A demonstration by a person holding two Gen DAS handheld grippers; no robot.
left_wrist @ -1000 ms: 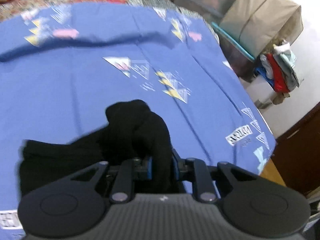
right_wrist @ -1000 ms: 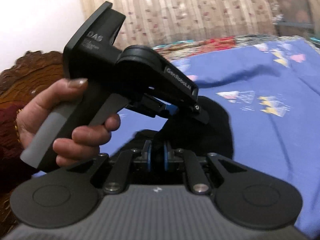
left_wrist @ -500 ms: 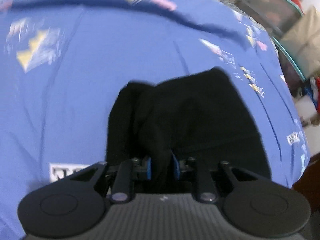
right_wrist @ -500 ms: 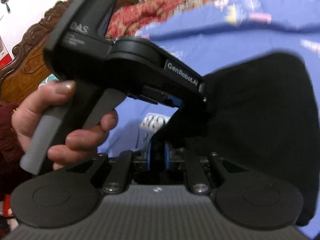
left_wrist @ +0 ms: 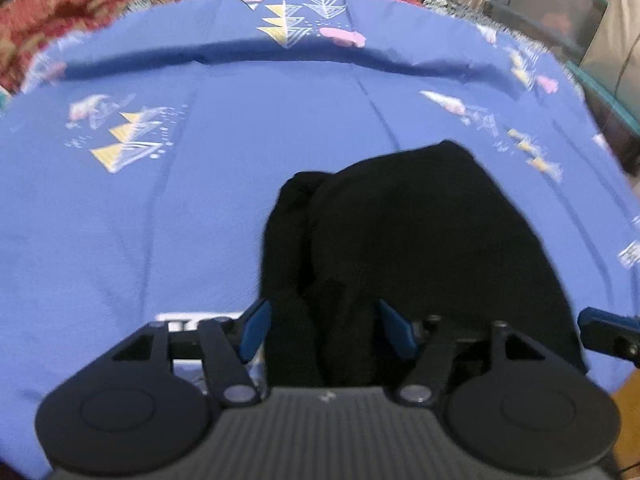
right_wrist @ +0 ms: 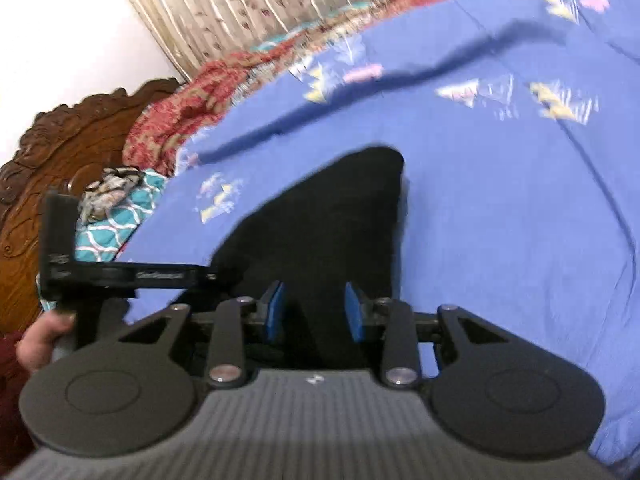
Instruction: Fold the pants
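The left gripper [left_wrist: 326, 328] has just been opening, its blue pads wide apart with the black pants [left_wrist: 420, 248] between them but not pinched. The right gripper [right_wrist: 314, 312] has also just been opening, pads parted around the same cloth. The pants lie folded on the blue bedsheet [left_wrist: 180, 220], near its front edge. A hand [right_wrist: 38, 340] holds the left tool beside the pants.
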